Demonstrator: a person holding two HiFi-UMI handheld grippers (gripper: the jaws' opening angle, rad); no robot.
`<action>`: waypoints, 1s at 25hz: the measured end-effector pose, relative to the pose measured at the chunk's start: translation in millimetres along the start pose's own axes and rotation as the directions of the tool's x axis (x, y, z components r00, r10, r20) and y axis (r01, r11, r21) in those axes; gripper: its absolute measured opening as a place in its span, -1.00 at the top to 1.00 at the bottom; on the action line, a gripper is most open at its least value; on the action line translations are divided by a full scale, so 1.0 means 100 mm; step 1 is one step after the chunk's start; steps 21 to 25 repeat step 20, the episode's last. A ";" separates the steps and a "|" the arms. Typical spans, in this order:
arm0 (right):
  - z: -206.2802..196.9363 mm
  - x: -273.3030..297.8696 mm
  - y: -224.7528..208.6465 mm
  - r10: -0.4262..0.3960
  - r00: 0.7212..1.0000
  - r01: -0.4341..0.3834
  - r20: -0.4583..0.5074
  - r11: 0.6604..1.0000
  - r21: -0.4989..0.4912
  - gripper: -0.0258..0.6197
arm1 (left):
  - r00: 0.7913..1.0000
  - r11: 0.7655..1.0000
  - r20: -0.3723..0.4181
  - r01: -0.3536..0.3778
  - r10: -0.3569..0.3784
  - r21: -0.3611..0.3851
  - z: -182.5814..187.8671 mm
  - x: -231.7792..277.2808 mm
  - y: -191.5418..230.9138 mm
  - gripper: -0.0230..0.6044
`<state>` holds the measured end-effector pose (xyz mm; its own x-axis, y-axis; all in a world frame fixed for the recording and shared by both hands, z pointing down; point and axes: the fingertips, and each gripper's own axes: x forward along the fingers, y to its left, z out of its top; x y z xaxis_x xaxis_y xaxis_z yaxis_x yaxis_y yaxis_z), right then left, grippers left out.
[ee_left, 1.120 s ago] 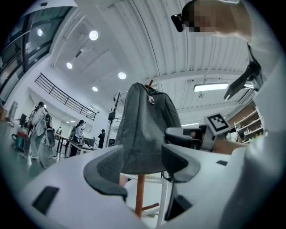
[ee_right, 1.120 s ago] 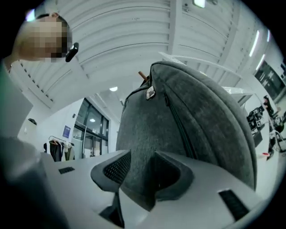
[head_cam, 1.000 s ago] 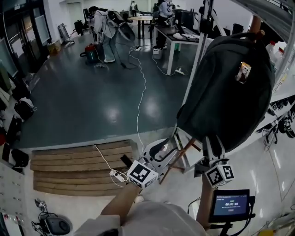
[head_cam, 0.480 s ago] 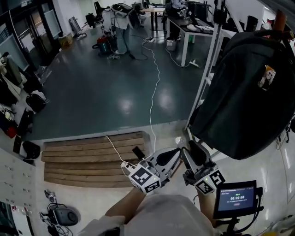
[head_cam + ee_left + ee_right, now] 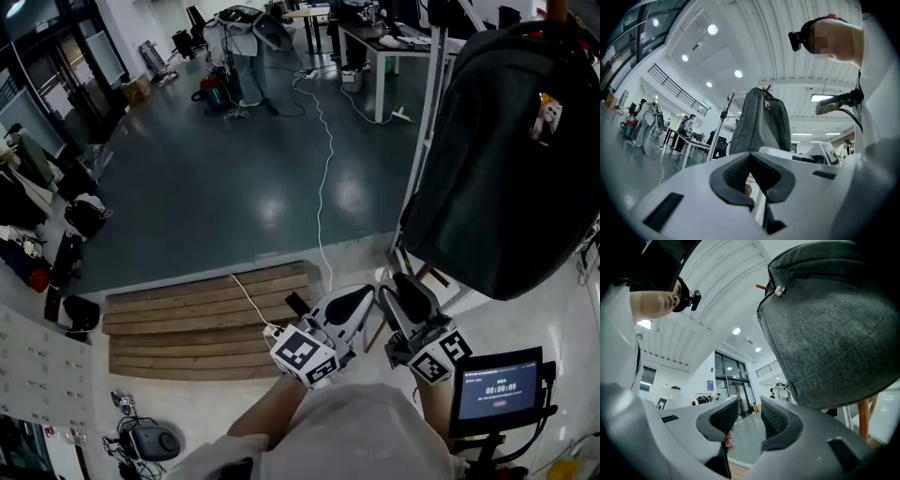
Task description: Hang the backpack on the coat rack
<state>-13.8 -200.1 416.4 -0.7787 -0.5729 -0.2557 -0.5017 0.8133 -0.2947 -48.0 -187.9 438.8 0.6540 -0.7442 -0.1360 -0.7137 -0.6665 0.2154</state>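
Hanging backpack (image 5: pixel 506 159) hiding most of coat rack (image 5: pixel 863 420)

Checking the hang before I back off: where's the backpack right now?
Head view, upper right: the backpack hangs on the coat rack, above and right of the left gripper and right gripper; neither holds it.

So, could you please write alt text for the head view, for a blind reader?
A dark backpack hangs on the coat rack at upper right. Below it, the person holds both tools empty, the left tool shut, the right tool open.
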 end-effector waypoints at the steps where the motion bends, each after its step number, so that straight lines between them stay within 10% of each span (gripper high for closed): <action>1: -0.01 -0.01 -0.01 -0.003 1.000 0.003 0.000 1.000 0.004 0.41 | 1.000 1.000 -0.004 -0.001 0.001 0.003 -0.01 0.01 -0.01 0.91; 25: -0.16 -0.18 -0.27 -0.082 0.997 0.081 0.008 0.994 0.069 0.41 | 1.000 0.999 -0.014 0.026 -0.027 -0.046 -0.08 0.11 -0.05 0.90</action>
